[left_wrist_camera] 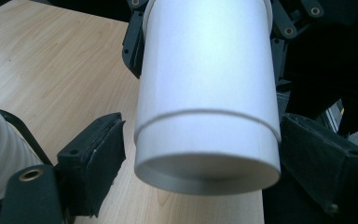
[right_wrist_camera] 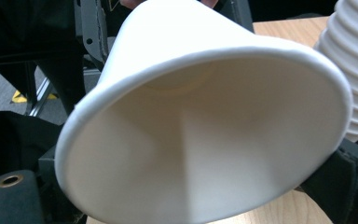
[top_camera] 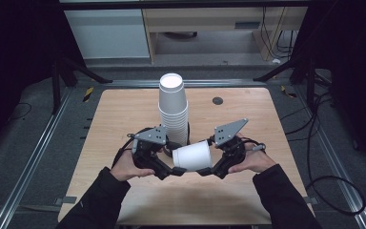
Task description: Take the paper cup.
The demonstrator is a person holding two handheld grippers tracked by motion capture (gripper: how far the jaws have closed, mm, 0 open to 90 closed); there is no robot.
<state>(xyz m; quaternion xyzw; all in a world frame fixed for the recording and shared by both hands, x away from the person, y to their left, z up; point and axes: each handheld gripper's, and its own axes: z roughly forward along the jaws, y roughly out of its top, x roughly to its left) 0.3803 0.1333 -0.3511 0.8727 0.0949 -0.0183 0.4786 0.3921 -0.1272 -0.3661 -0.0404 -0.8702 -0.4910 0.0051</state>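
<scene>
Two claws are met over the near middle of the pale wooden counter (top_camera: 124,119), with a single white paper cup (top_camera: 193,155) held on its side between them. The cup's wide rim is clamped by the right claw (top_camera: 204,171), whose grip has squashed the mouth out of round in the right gripper view. The cup's narrow base is seen between the jaws of the left claw (top_camera: 176,171); in the left gripper view the right pad is touching the cup wall while a gap is left at the other pad, so a firm grip cannot be told. Just behind the cup, a tall stack of white paper cups (top_camera: 173,107) is stood upright on the counter
</scene>
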